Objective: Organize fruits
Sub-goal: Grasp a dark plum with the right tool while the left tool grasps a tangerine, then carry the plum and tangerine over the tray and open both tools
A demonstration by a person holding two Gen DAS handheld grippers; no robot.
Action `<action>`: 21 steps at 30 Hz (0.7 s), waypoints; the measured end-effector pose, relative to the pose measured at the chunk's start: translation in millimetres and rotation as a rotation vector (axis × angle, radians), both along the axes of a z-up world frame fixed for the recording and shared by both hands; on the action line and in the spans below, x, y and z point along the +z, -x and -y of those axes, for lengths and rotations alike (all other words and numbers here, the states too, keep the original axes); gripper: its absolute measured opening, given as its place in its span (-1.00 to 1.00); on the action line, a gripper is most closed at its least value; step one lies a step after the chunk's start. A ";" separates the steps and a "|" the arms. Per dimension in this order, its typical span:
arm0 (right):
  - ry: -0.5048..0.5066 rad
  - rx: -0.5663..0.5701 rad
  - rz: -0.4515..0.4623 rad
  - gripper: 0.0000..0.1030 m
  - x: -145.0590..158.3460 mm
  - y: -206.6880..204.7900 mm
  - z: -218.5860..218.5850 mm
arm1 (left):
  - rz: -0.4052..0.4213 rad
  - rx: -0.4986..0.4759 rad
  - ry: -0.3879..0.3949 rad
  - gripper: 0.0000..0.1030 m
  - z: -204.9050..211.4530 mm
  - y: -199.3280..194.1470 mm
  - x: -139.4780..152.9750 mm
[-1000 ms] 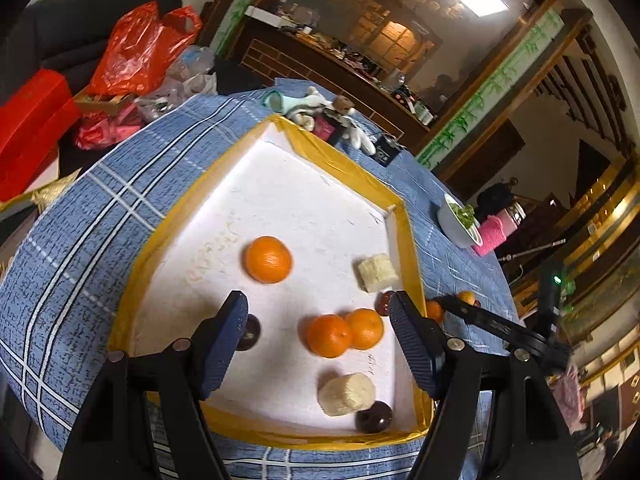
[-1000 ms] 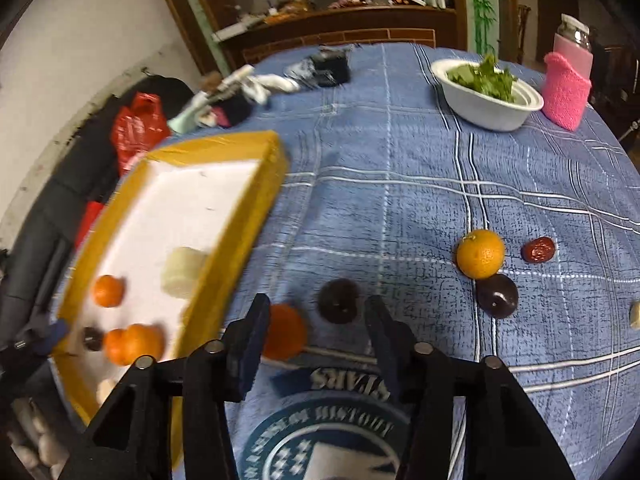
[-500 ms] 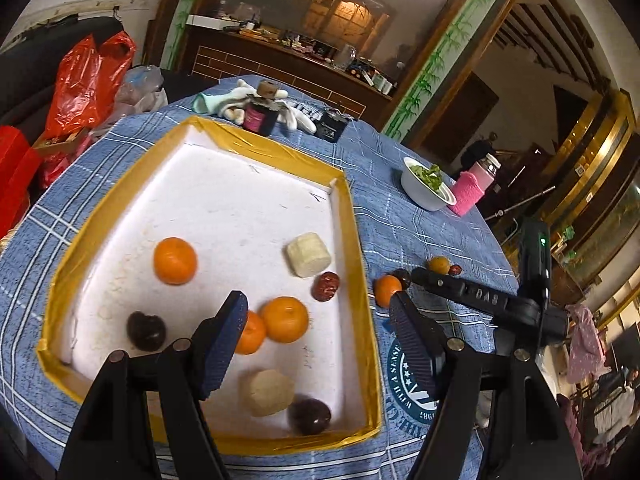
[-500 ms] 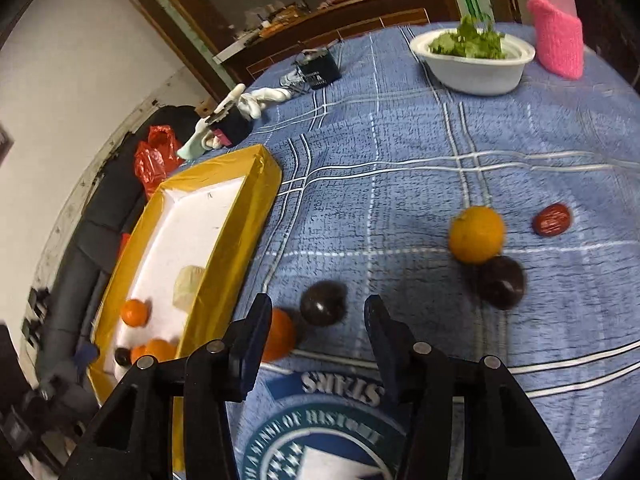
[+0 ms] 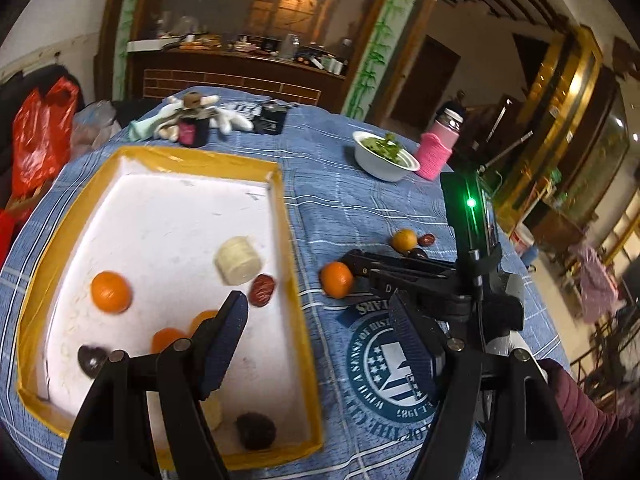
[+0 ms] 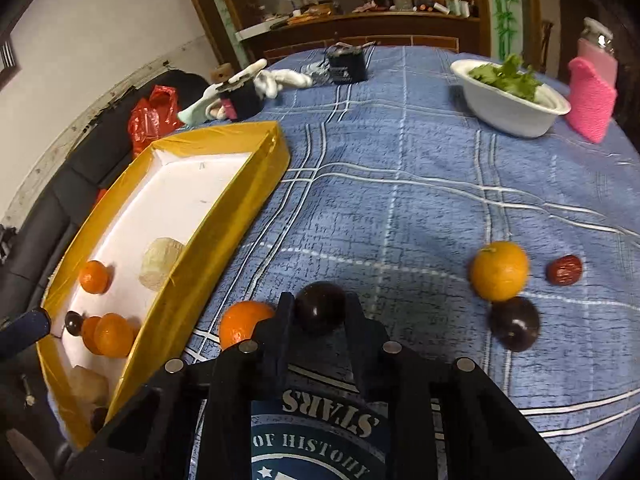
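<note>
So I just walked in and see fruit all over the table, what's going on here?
A person is sorting fruit into the yellow-rimmed tray with two handheld grippers. The right gripper has just closed on a dark plum on the blue tablecloth, beside an orange. The left gripper hangs open and empty over the tray's edge. Another orange, plum and red date lie outside.

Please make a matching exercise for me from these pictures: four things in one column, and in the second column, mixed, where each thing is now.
Things:
1. dark plum
2. pale cut fruit chunk
3. green leaves
4. red date

Places:
A. in the white bowl
B. on the blue cloth, right of an orange
C. between the fingers of the right gripper
D. inside the yellow-edged tray

Pairs: 1-C, 2-D, 3-A, 4-B
</note>
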State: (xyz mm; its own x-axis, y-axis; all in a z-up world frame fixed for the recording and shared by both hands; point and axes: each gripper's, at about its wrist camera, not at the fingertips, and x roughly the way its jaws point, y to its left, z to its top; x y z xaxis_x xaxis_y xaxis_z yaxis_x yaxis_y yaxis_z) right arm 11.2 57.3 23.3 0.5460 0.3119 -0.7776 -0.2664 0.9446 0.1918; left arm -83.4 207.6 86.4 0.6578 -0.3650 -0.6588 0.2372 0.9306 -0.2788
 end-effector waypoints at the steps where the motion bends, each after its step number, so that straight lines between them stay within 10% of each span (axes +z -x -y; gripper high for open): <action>1: 0.003 -0.012 0.018 -0.47 2.5 3.2 3.9 | 0.002 -0.009 -0.013 0.41 6.1 -1.7 0.7; 17: -0.201 -0.145 0.049 -0.47 19.4 22.0 88.1 | -0.144 -0.106 -0.455 0.08 114.2 -80.8 -62.7; 21: -0.202 -0.128 0.070 -0.46 25.6 26.7 84.7 | -0.142 -0.077 -0.528 -0.40 115.2 -81.8 -70.7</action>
